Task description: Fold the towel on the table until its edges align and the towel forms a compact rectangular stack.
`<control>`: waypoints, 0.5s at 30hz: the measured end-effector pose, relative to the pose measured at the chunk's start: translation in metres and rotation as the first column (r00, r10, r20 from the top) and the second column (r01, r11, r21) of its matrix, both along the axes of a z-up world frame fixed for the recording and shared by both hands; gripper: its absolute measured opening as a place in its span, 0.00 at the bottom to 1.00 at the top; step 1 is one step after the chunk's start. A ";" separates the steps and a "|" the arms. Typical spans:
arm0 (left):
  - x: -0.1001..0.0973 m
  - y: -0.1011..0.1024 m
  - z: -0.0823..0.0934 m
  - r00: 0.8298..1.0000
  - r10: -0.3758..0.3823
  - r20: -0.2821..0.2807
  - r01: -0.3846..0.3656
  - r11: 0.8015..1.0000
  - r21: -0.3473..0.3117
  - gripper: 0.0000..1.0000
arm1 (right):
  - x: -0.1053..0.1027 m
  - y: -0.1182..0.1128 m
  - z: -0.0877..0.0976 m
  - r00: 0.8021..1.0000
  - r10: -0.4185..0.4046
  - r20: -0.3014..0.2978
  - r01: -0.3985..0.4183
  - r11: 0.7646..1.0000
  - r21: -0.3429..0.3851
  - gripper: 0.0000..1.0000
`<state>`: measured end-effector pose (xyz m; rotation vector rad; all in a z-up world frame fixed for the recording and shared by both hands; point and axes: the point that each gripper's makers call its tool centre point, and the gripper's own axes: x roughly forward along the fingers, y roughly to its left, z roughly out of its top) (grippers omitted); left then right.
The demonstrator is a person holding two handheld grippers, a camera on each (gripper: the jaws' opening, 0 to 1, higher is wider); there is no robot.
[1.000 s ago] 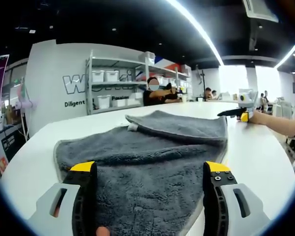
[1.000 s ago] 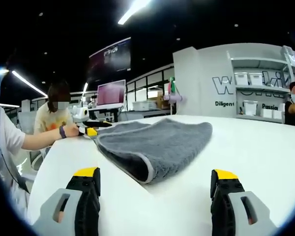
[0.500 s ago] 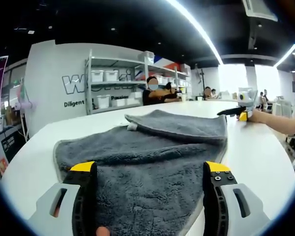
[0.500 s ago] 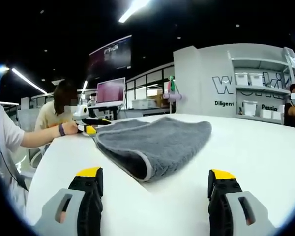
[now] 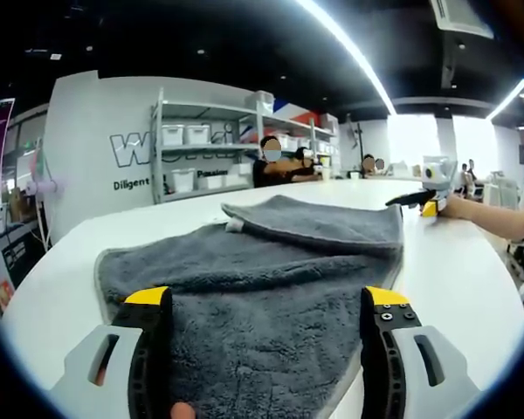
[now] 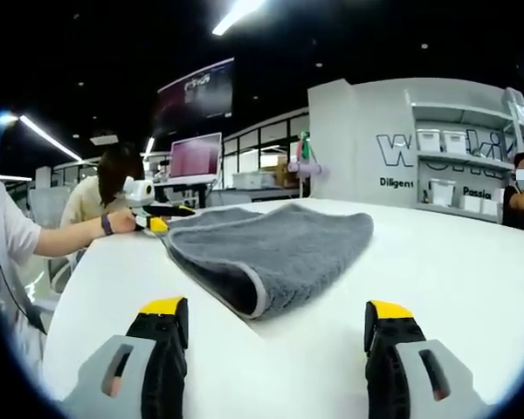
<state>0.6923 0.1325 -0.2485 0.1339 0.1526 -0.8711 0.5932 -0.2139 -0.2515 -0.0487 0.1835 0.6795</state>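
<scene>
Almost nothing changed. Left tool unmoved from a second ago, jaws spread wide, hovering low over the near part of the grey towel, gripping nothing. Towel lying on the white counter, far portion already folded over, no shift in its creases. Right tool also spread and empty, jaws slightly nearer together than before, view crept a little toward the towel's bound corner. Probably a pause before the next grasp; folding only partly done.
</scene>
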 end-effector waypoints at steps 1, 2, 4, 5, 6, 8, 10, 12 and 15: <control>0.000 0.000 0.000 1.000 0.000 0.000 0.000 1.000 0.000 0.87 | 0.000 -0.001 0.000 1.000 -0.002 0.000 0.002 1.000 -0.002 0.82; 0.000 0.000 0.000 1.000 -0.001 0.000 0.001 1.000 -0.001 0.87 | 0.000 -0.001 -0.001 1.000 -0.003 -0.001 0.003 1.000 -0.005 0.82; 0.000 0.000 0.001 1.000 -0.003 0.000 0.003 1.000 -0.003 0.87 | 0.001 -0.002 -0.001 1.000 -0.005 -0.001 0.005 1.000 -0.010 0.81; 0.000 0.000 0.001 1.000 -0.004 -0.001 0.004 1.000 -0.004 0.87 | 0.001 -0.002 -0.001 1.000 -0.006 -0.001 0.006 1.000 -0.013 0.81; 0.000 0.000 0.001 1.000 -0.005 -0.001 0.005 1.000 -0.005 0.87 | 0.001 -0.002 -0.002 1.000 -0.007 -0.001 0.007 1.000 -0.015 0.81; 0.001 0.000 0.001 1.000 -0.004 -0.001 0.004 1.000 -0.004 0.87 | 0.001 -0.002 -0.002 1.000 -0.008 -0.001 0.008 1.000 -0.017 0.81; 0.000 0.000 0.001 1.000 -0.004 -0.001 0.004 1.000 -0.004 0.87 | 0.001 -0.003 -0.002 1.000 -0.011 -0.001 0.011 1.000 -0.022 0.80; 0.000 0.000 0.001 1.000 -0.004 0.000 0.004 1.000 -0.004 0.87 | 0.002 -0.004 -0.003 1.000 -0.015 -0.001 0.015 1.000 -0.026 0.79; 0.001 0.000 0.001 1.000 -0.003 0.000 0.003 1.000 -0.002 0.87 | 0.001 -0.004 -0.003 1.000 -0.019 -0.002 0.019 0.999 -0.032 0.78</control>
